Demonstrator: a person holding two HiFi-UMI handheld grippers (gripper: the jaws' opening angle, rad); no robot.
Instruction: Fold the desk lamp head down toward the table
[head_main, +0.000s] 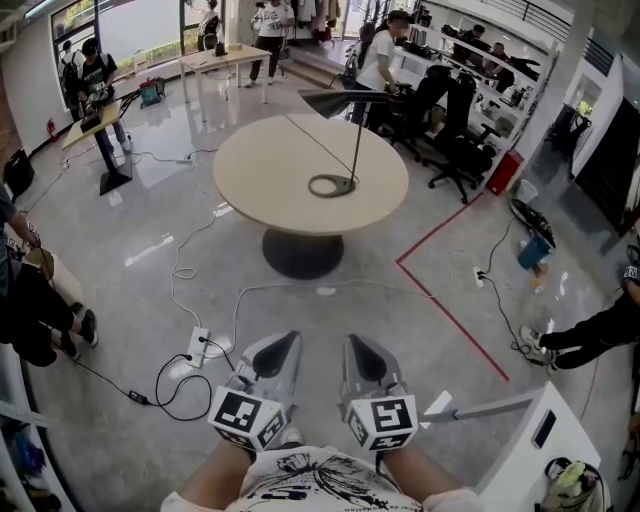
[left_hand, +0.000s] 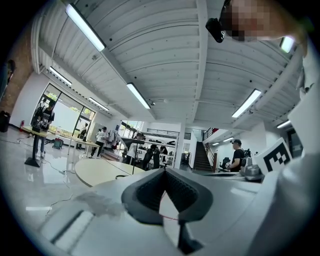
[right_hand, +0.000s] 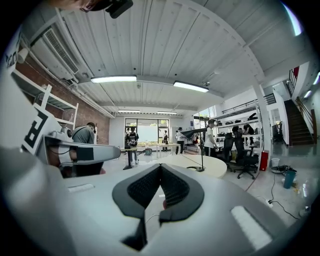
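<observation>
Lamp (head_main: 356, 130) stands on the round tabletop (head_main: 260, 180), well ahead of you across the open floor (head_main: 140, 230). Its ring base (head_main: 330, 186) lies flat toward the tabletop's right side, and a thin stem (head_main: 355, 155) rises upright from it. The dark head (head_main: 342, 100) sits at the top of the stem, stretched out roughly level, high above the surface and not folded down. You hold both grippers low and close to your body, side by side, well apart from the tabletop. Your left gripper (head_main: 287, 343) has its jaws clenched tip to tip with nothing between them. Your right gripper (head_main: 357, 345) is the same: jaws pressed together and empty, and in its own view the lamp (right_hand: 201, 150) shows small and far off past the tips. By the look of it, the task has not begun: nothing touches the lamp, and every step is left. You need to walk up to the tabletop, bring a gripper to the head, perhaps steady the base with the other, and tilt the head down toward the surface. A white power strip (head_main: 197, 345) and cables (head_main: 200, 270) lie on the floor between you and the table, so they could catch your feet.
</observation>
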